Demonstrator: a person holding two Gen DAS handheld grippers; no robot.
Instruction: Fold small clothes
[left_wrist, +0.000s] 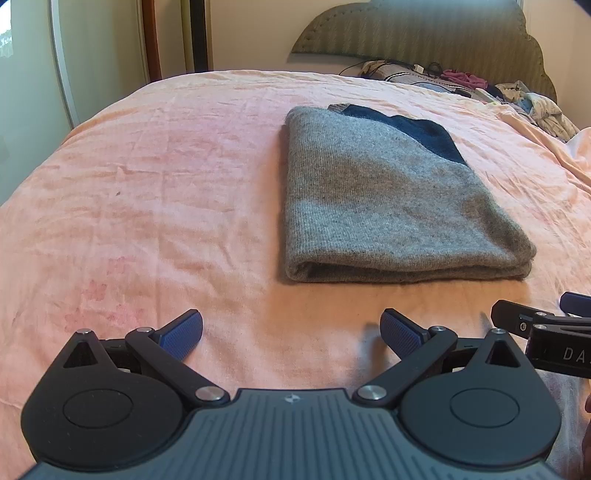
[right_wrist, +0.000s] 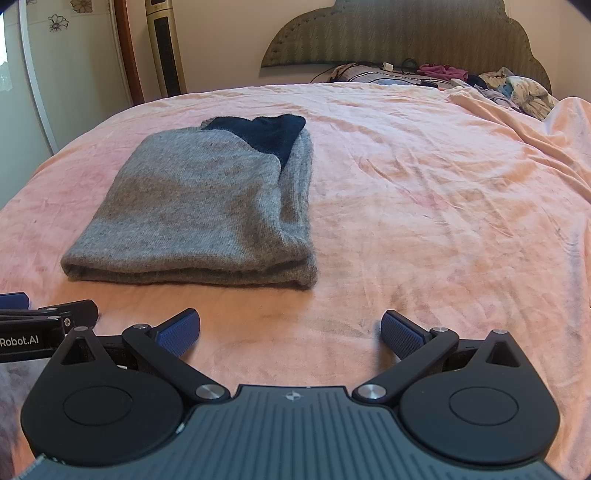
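Grey sweater (left_wrist: 388, 199) lies folded on pink bedspread (left_wrist: 147, 184); both jaws apart.

Folded sweater (left_wrist: 388, 199) on bed (left_wrist: 147, 184); clothes pile (left_wrist: 535, 103), seemingly, behind by headboard (left_wrist: 424, 33).

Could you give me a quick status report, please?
Both grippers, left and right, open, empty. Grey sweater folded on pink blanket. Nothing in the way.
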